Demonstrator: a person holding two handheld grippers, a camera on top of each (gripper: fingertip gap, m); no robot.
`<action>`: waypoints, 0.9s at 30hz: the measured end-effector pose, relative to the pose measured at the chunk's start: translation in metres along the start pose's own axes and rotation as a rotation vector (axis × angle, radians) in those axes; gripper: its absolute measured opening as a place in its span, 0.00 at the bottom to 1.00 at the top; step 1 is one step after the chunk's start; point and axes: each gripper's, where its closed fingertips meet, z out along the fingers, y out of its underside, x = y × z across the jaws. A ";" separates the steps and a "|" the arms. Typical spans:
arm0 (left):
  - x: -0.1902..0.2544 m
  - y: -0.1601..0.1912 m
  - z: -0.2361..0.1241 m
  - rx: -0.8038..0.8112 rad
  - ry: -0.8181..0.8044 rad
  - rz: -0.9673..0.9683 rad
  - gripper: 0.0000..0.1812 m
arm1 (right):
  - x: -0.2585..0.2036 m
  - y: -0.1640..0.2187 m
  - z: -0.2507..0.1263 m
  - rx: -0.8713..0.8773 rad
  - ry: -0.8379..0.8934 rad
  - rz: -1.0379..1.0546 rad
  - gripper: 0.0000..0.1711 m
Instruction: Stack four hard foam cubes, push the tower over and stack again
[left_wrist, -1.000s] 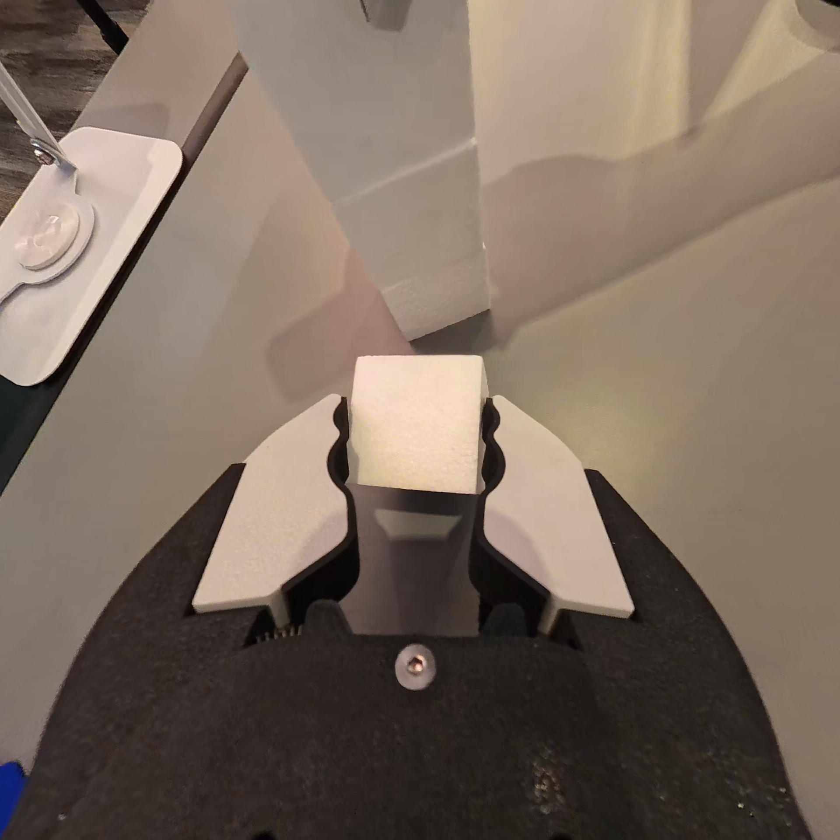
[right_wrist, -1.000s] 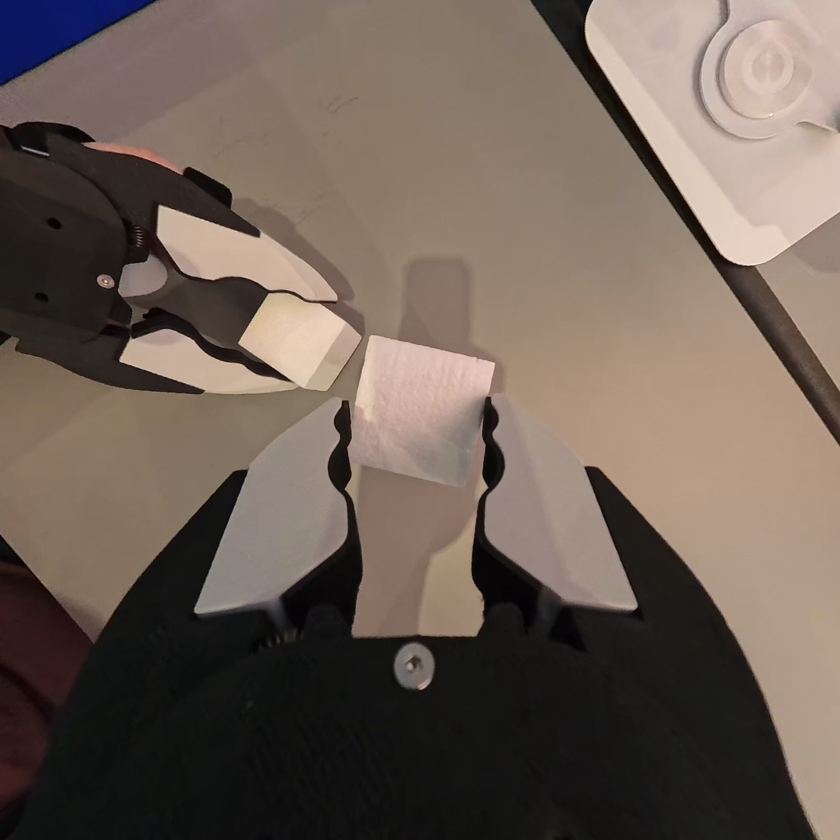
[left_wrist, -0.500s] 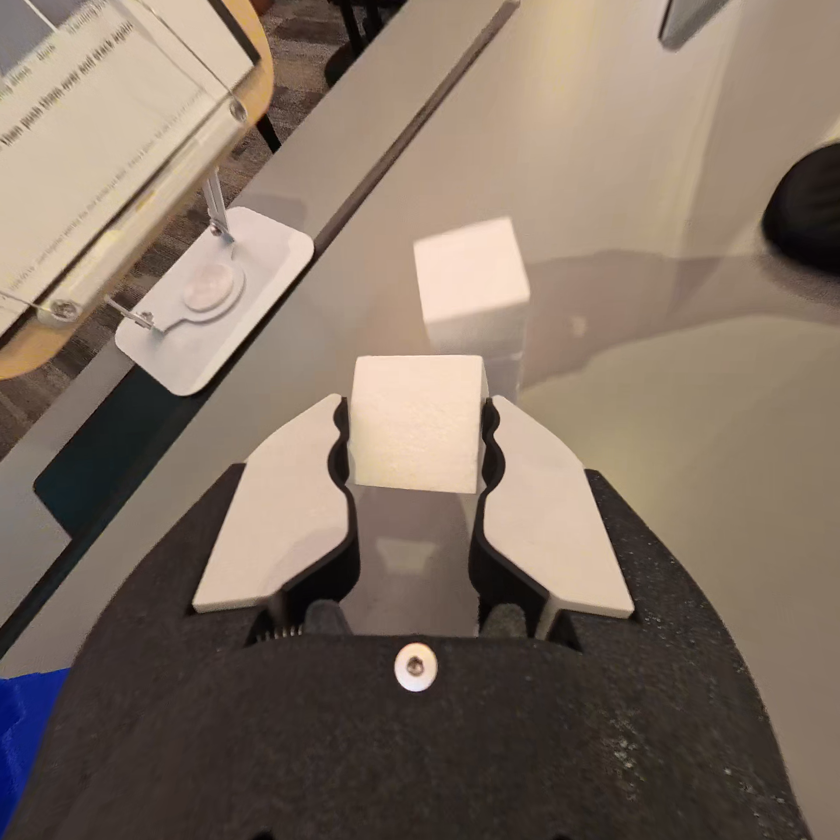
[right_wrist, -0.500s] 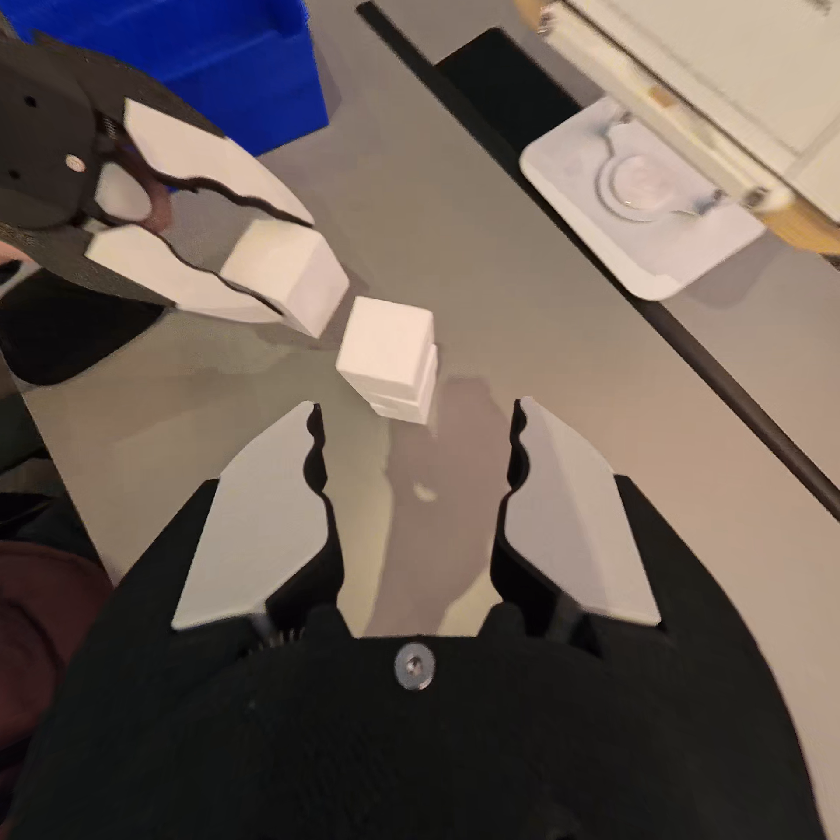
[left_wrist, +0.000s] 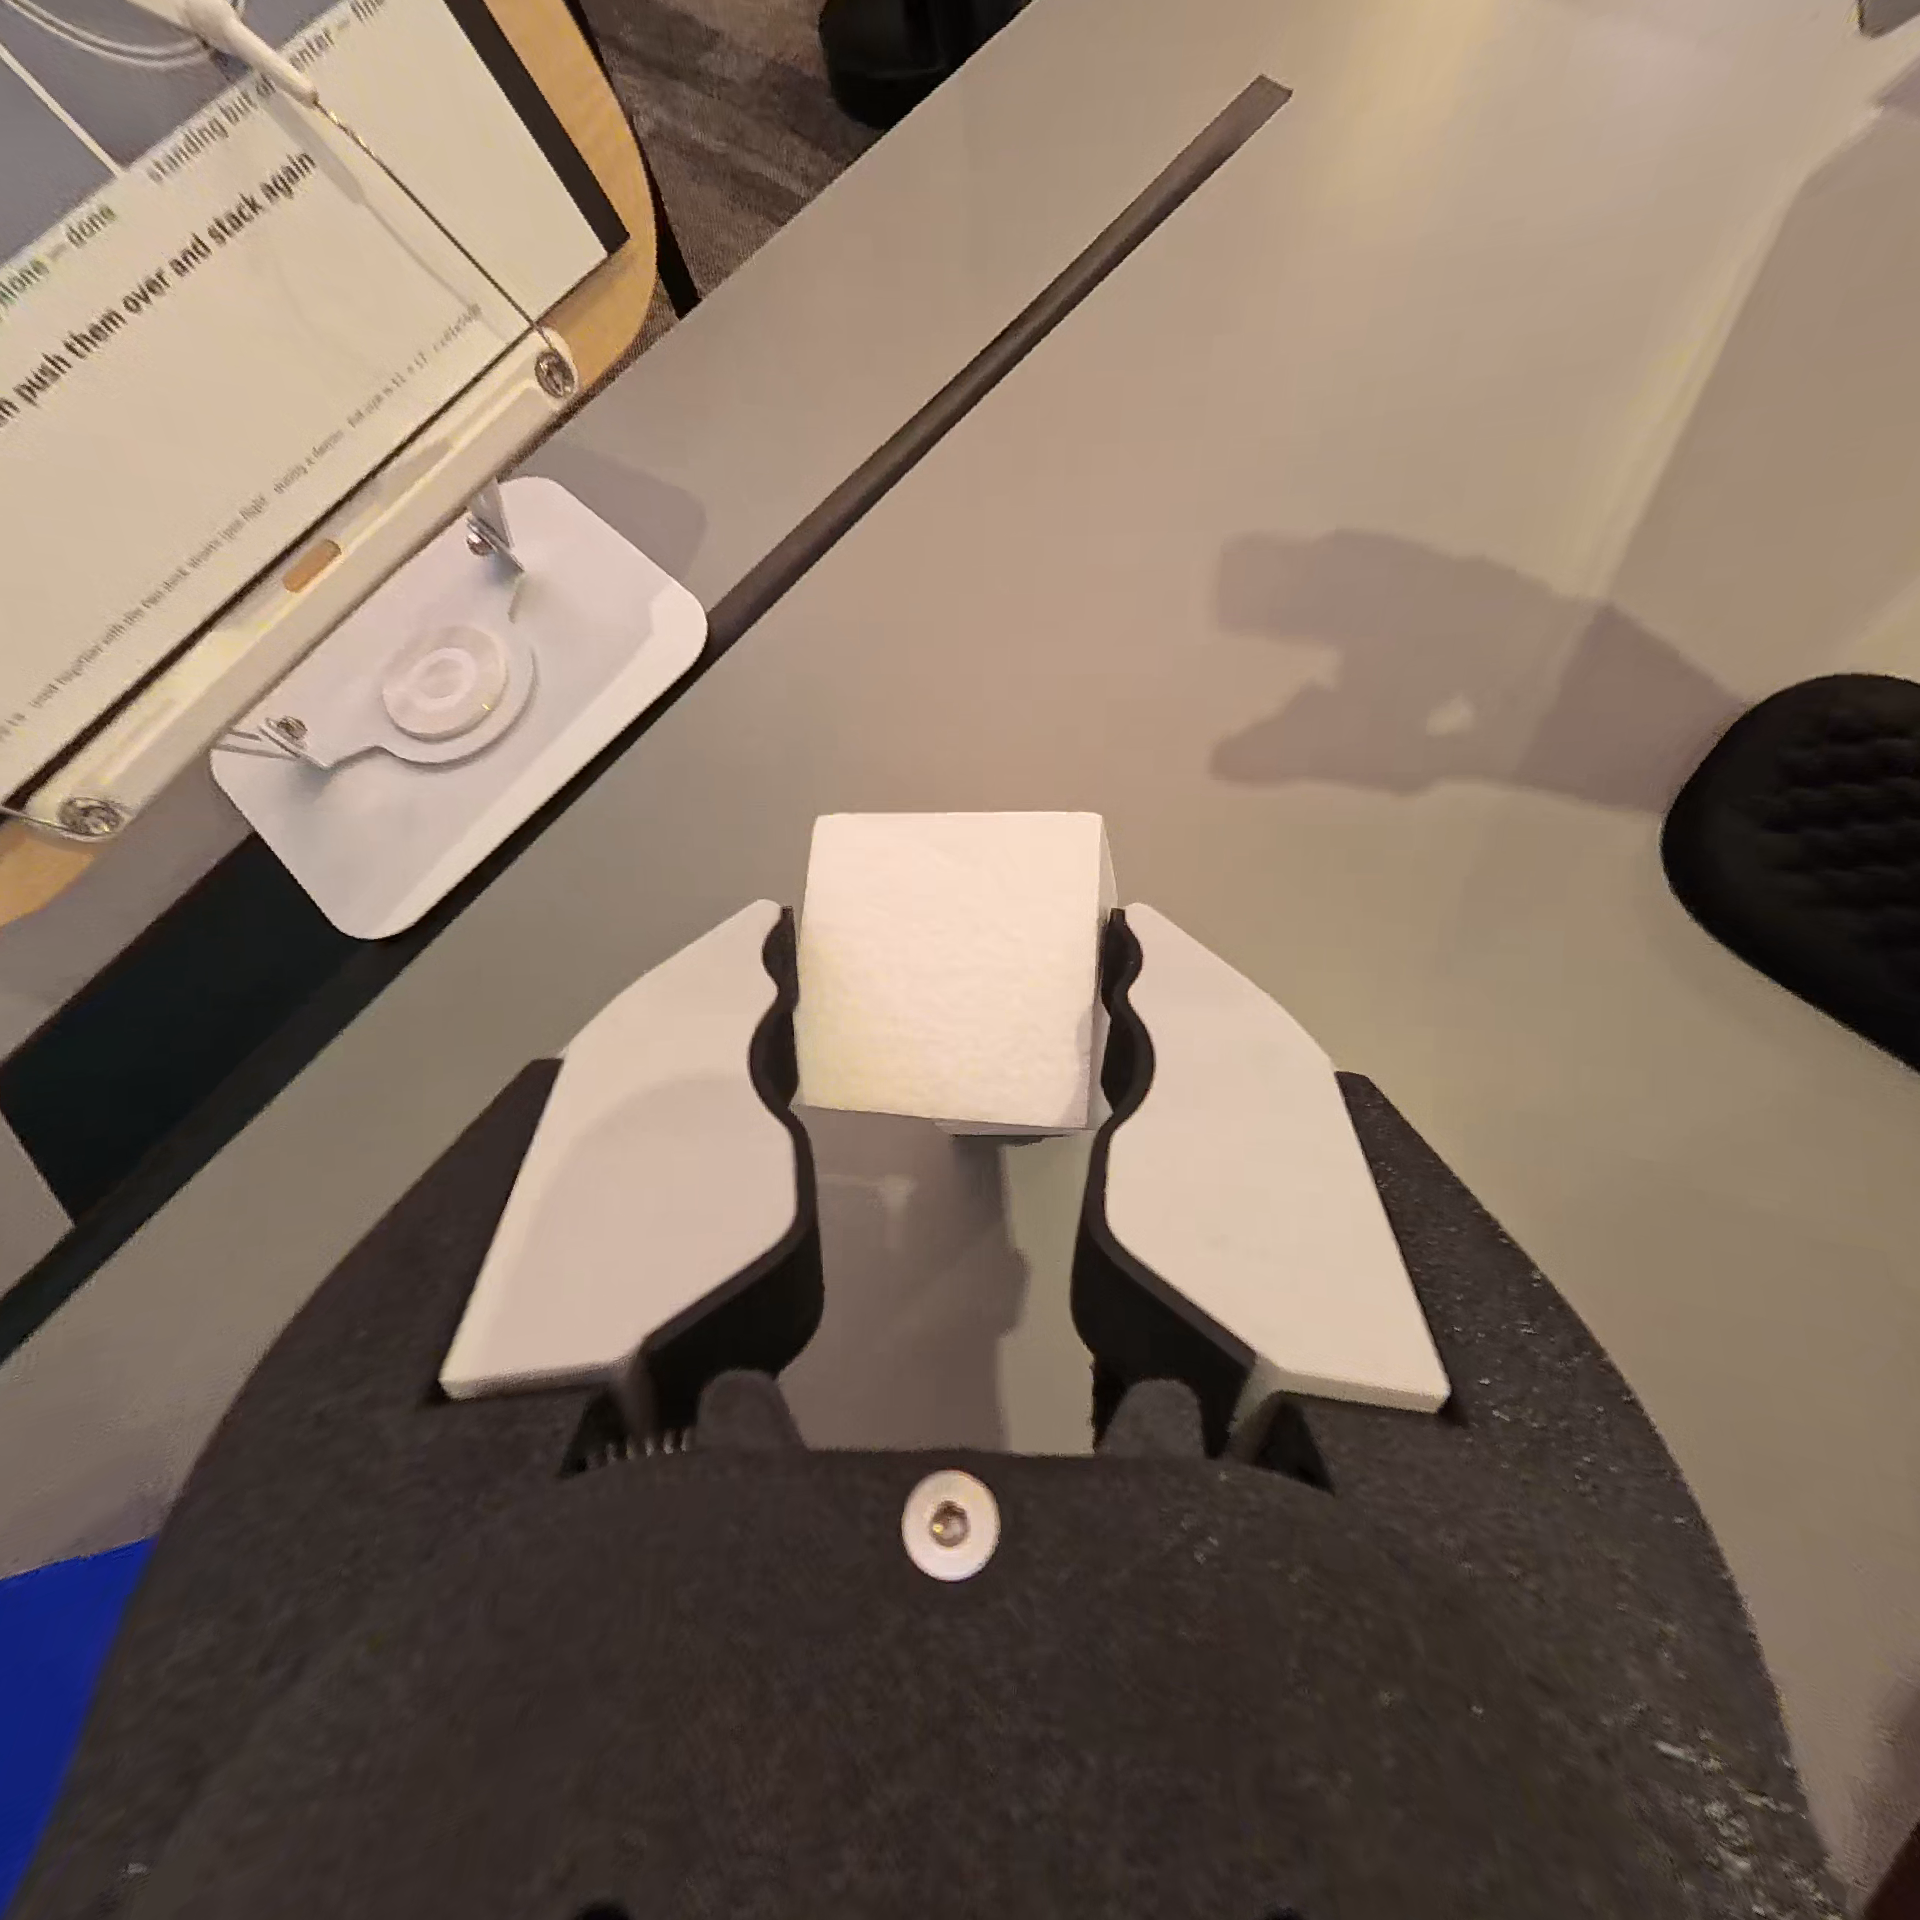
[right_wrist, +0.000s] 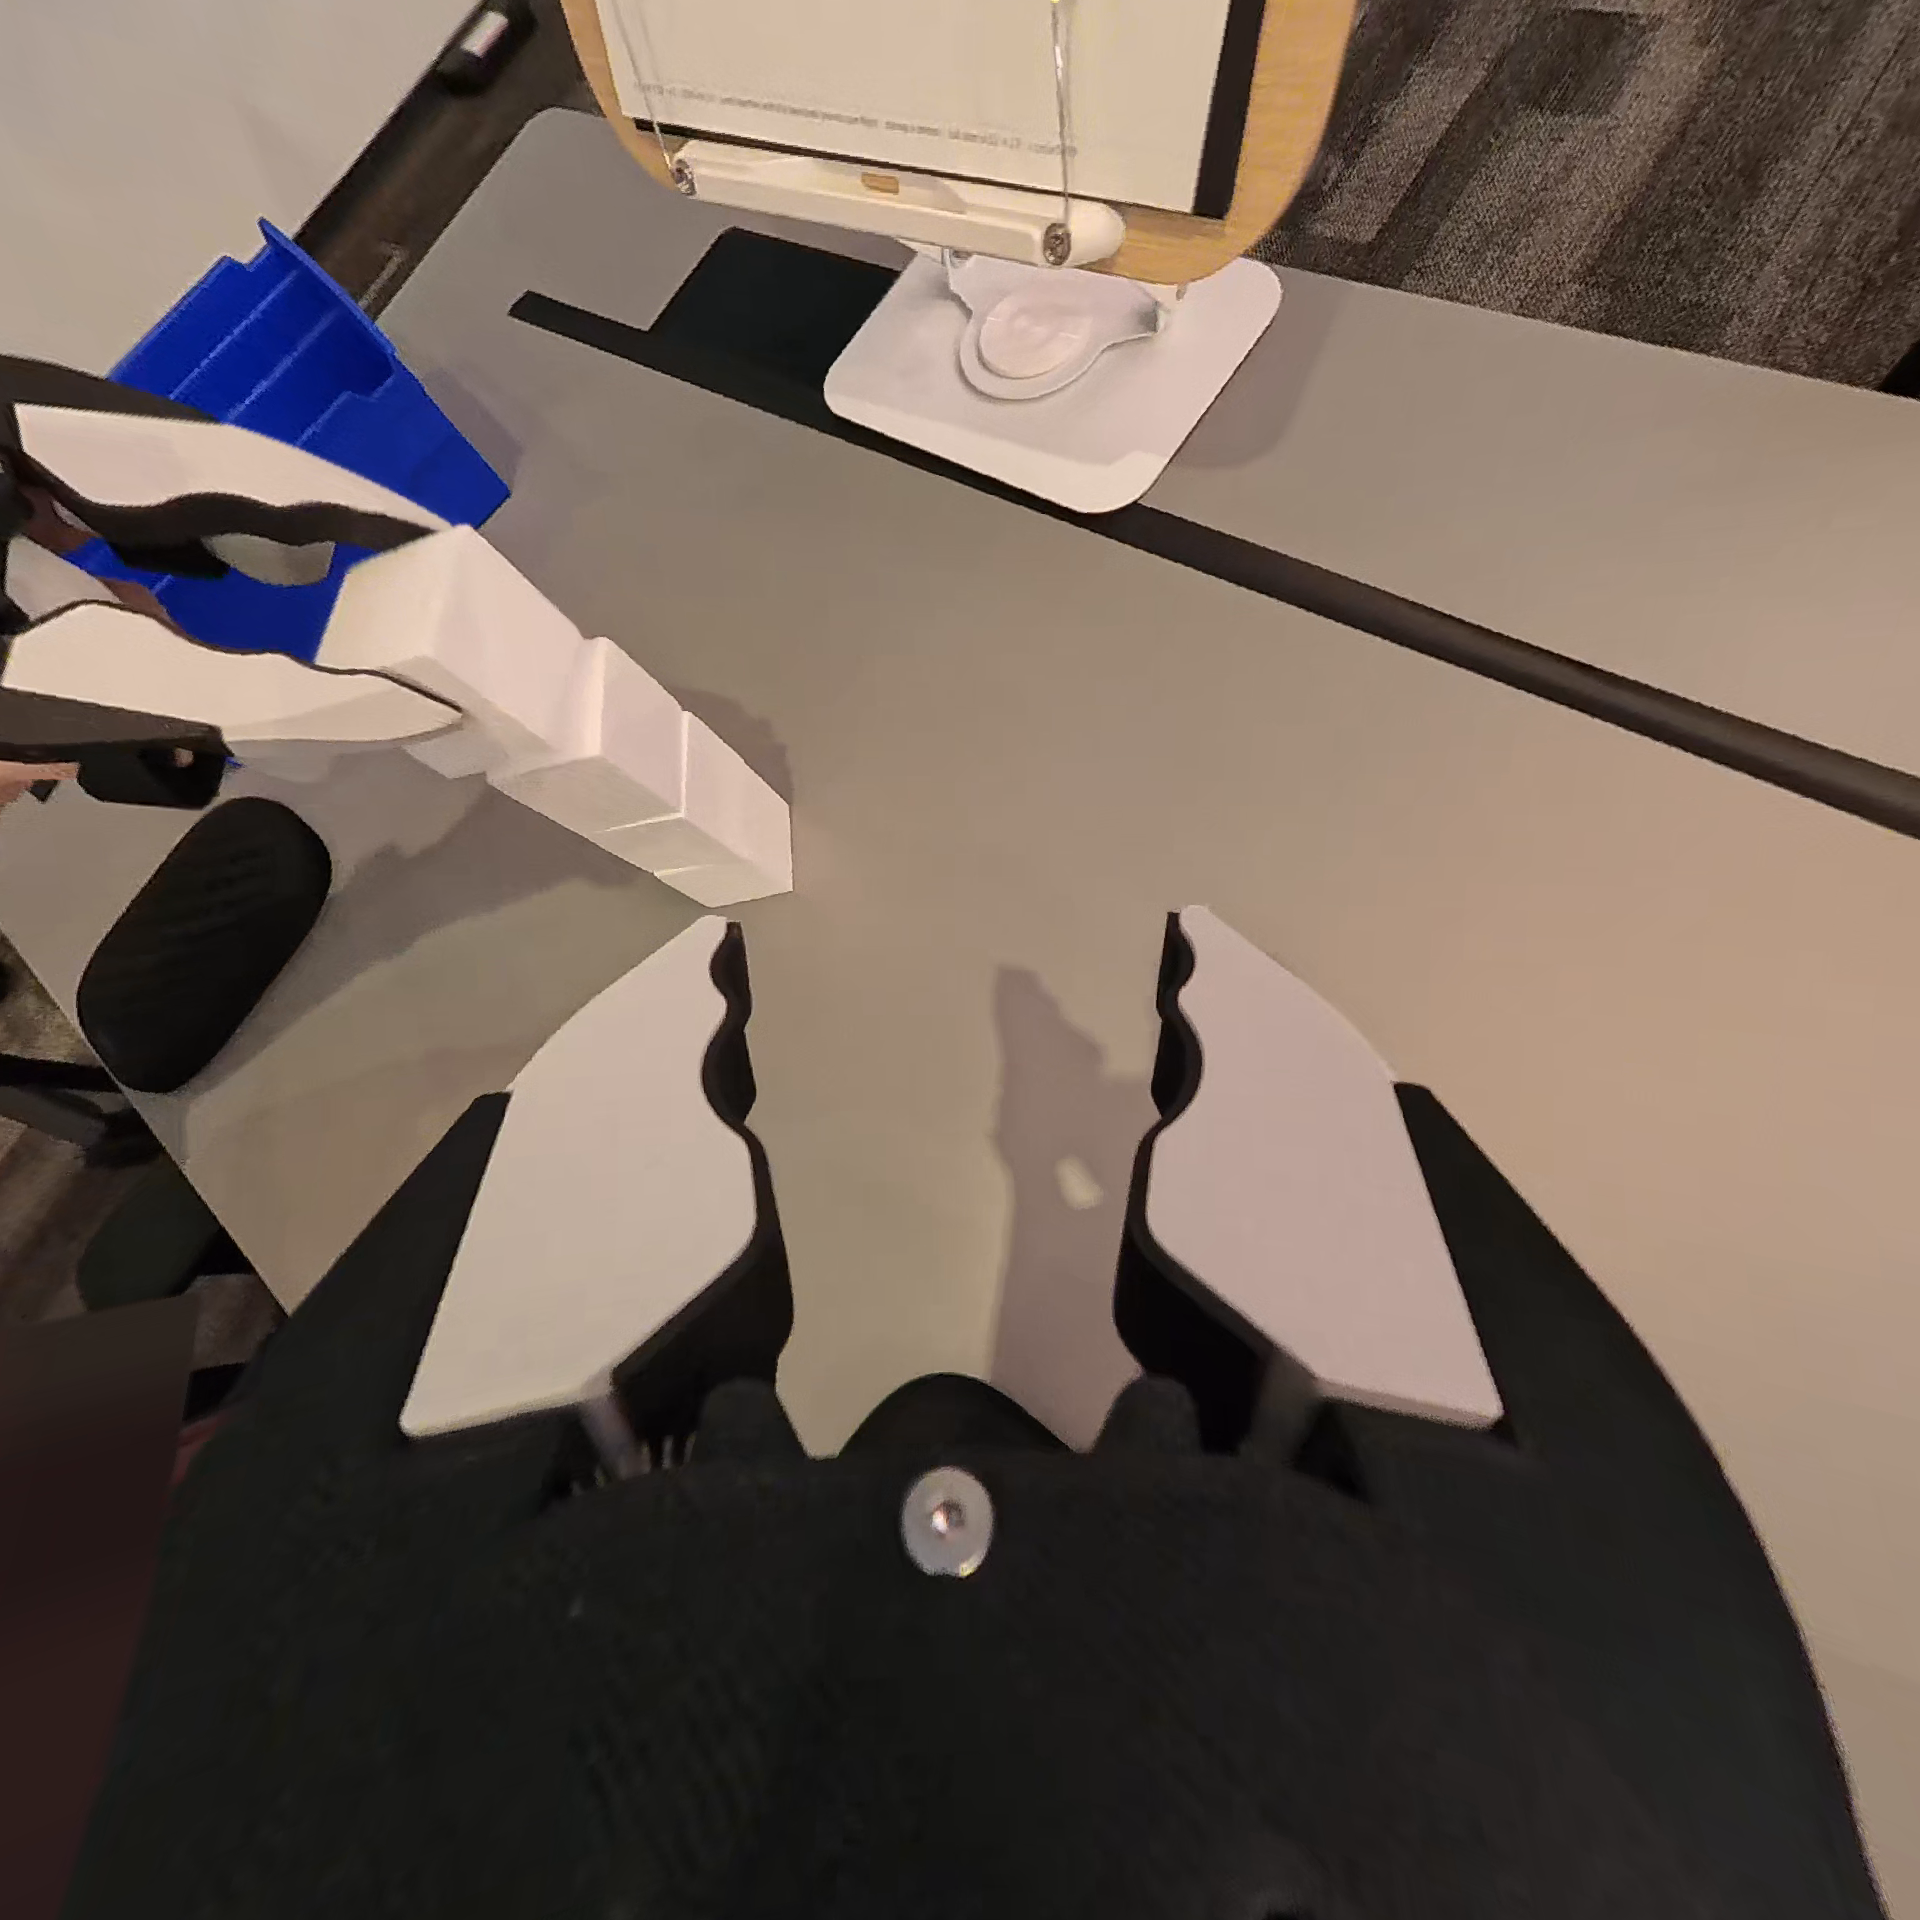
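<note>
Grey table (right_wrist: 1039, 727) over dark carpet, black pad (right_wrist: 197, 935) and blue bin (right_wrist: 312, 395) at left, sign stand (right_wrist: 1060, 405) at back; right gripper (right_wrist: 951, 925) spread wide, empty; left gripper (left_wrist: 948, 914) clamps top foam cube (left_wrist: 940, 997) onto white stack (right_wrist: 665, 779).

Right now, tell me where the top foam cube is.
The top foam cube sits clamped in the left tongs, at the top of the white tower; in the right wrist view it is at left, before the blue bin.

Grey table (right_wrist: 1039, 727), dark carpet floor (right_wrist: 1610, 135)
</note>
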 end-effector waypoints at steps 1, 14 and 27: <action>0.000 0.000 0.002 -0.002 -0.013 -0.013 0.31 | 0.003 0.002 0.000 -0.007 0.003 0.008 0.45; -0.002 -0.002 0.010 0.008 -0.071 0.054 0.31 | 0.004 0.011 0.005 -0.066 -0.008 0.000 0.45; -0.014 0.007 -0.030 0.173 -0.131 0.002 0.47 | 0.015 0.017 0.000 -0.066 -0.008 0.031 0.45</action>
